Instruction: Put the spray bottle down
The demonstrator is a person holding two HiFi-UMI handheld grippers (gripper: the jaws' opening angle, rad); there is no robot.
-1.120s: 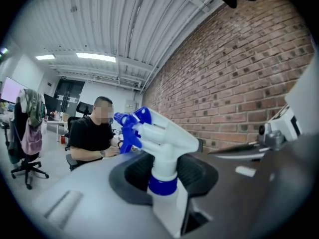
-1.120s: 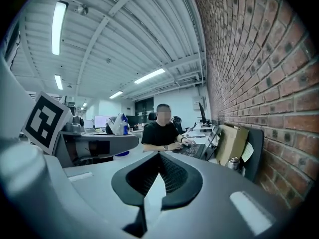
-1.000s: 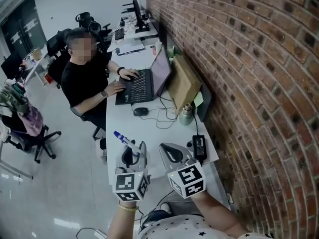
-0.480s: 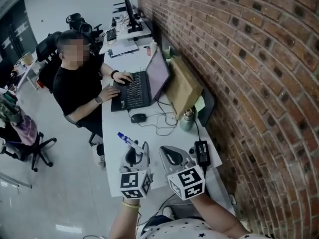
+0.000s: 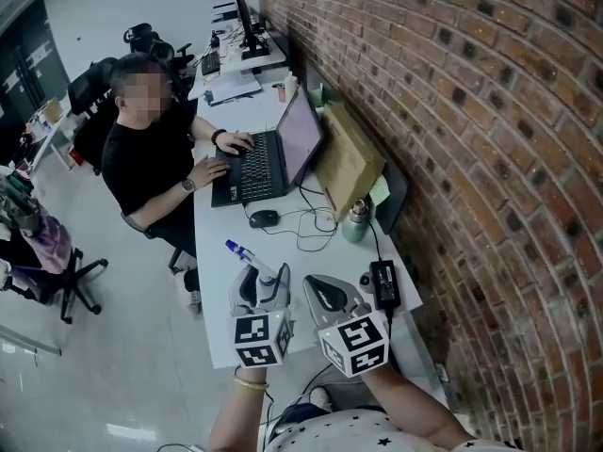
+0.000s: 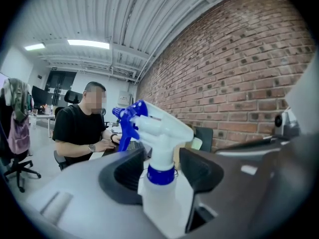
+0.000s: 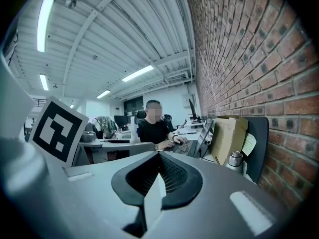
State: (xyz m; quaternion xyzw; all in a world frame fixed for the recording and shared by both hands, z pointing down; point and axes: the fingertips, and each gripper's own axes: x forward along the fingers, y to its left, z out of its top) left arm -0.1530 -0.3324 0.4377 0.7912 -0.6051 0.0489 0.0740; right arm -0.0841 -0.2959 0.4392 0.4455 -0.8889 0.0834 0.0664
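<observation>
The left gripper (image 5: 256, 282) has its jaws opening, and the spray bottle (image 5: 247, 258) stands upright between them. In the left gripper view (image 6: 160, 172) there is a clear gap between the right pad and the white neck of the spray bottle (image 6: 160, 156). The left pad is very close to the neck, and I cannot tell whether it touches. So the grip is released. The blue trigger head points away from the person, toward the left side of the worktop (image 5: 213, 252). The bottle is over the near edge of the worktop, close to its left corner; its base is hidden by the gripper.

The right gripper (image 5: 325, 296) is just beside the left one, also at the near edge. Its jaws (image 7: 156, 179) are pressed together with nothing between them.

On the worktop I count one spray bottle, one laptop (image 5: 267, 164), one mouse (image 5: 264, 218), one metal flask (image 5: 354, 220) and one black adapter (image 5: 383, 278). One person (image 5: 155, 158) sits at the left edge, with both hands at the laptop.
</observation>
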